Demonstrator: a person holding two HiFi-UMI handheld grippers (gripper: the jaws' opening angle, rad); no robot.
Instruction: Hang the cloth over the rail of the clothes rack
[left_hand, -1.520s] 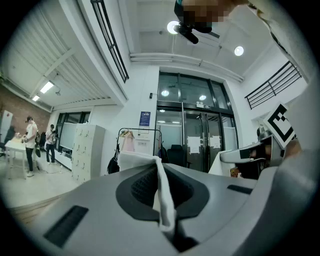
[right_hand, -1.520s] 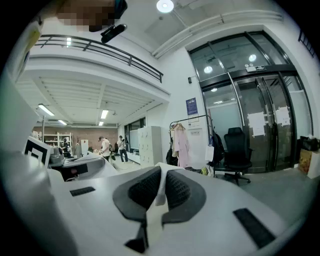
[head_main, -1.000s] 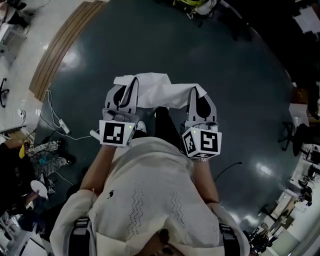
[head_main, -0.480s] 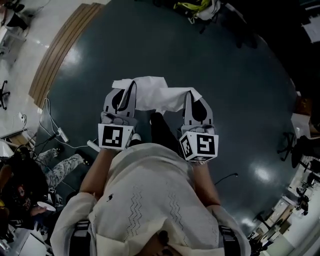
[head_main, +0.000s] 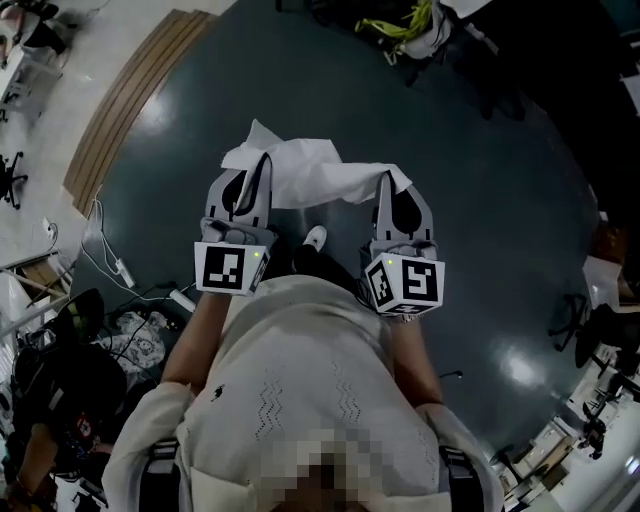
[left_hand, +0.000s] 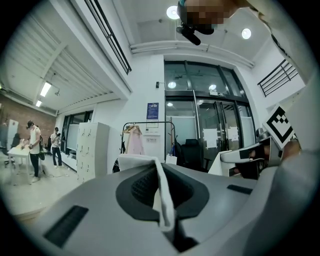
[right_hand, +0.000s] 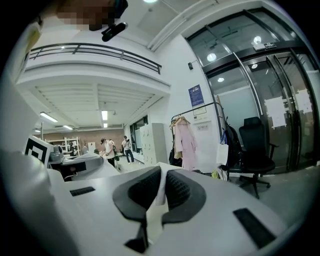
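- Left gripper (head_main: 258, 168) and right gripper (head_main: 388, 185) are each clamped on the same white cloth (head_main: 315, 180), one at each end.
- Seen from the head view, the cloth stretches between the two sets of jaws, out in front of the person's chest. It sags slightly in the middle, above a dark floor (head_main: 480, 170).
- The left corner of the cloth sticks up and out past the left gripper's tips. The right corner ends just beyond the right gripper's tips.
- In the left gripper view, a thin folded edge of cloth runs down between the dark ribbed pads, which press on it from both sides.
- In the right gripper view, a narrow strip of cloth is pinched the same way between that gripper's pads.
- Both grippers point roughly level and side by side, with their marker cubes nearest the person.
- The clothes rack (left_hand: 149, 123) stands well ahead against a white wall, with a pink garment (left_hand: 134, 142) hanging from its rail. The cloth is not on it.
- Beside the rack are white lockers (left_hand: 92, 150) on one side and a black office chair (right_hand: 255, 150) on the other, in front of glass doors.
- One light shoe (head_main: 314, 238) shows on the floor below the cloth.
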